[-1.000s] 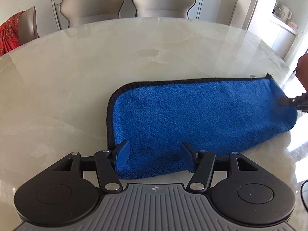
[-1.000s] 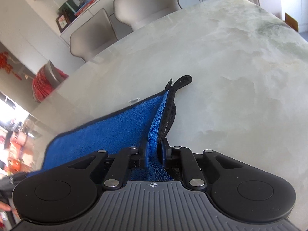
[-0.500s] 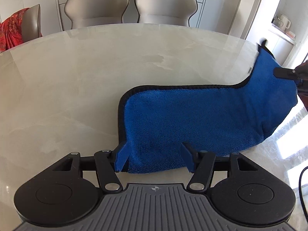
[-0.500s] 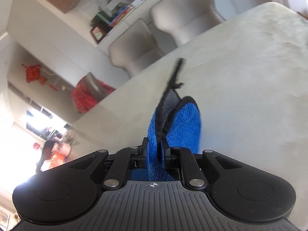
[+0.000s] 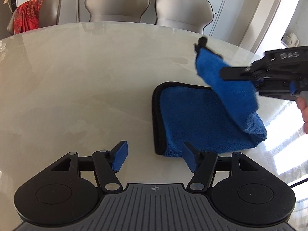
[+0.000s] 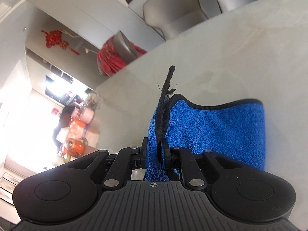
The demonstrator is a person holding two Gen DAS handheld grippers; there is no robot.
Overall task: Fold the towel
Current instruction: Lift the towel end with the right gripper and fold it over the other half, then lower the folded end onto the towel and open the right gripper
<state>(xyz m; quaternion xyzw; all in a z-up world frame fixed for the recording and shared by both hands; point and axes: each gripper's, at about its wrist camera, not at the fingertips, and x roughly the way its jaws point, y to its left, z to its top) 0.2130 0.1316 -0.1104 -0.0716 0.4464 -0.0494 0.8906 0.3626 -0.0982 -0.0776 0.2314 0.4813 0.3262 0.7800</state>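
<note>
A blue towel (image 5: 194, 115) with black edging lies on the marble table (image 5: 86, 77), its right end lifted and curled over to the left. My right gripper (image 6: 155, 147) is shut on that lifted end of the towel (image 6: 211, 123), with the black hanging loop (image 6: 168, 79) sticking up past the fingers. It also shows in the left wrist view (image 5: 250, 77) at the right, above the towel. My left gripper (image 5: 154, 156) is open and empty, just in front of the towel's near left corner, its right finger (image 5: 189, 157) beside the towel's edge.
Two grey chairs (image 5: 150, 5) stand at the table's far side, and another with a red cloth (image 5: 27, 17) at the far left. The table's right edge (image 5: 288, 134) runs near the towel in bright sunlight.
My right gripper has lifted the towel's right end and carried it leftward over the rest. My left gripper has drawn back off the towel's near left corner and stays open.
</note>
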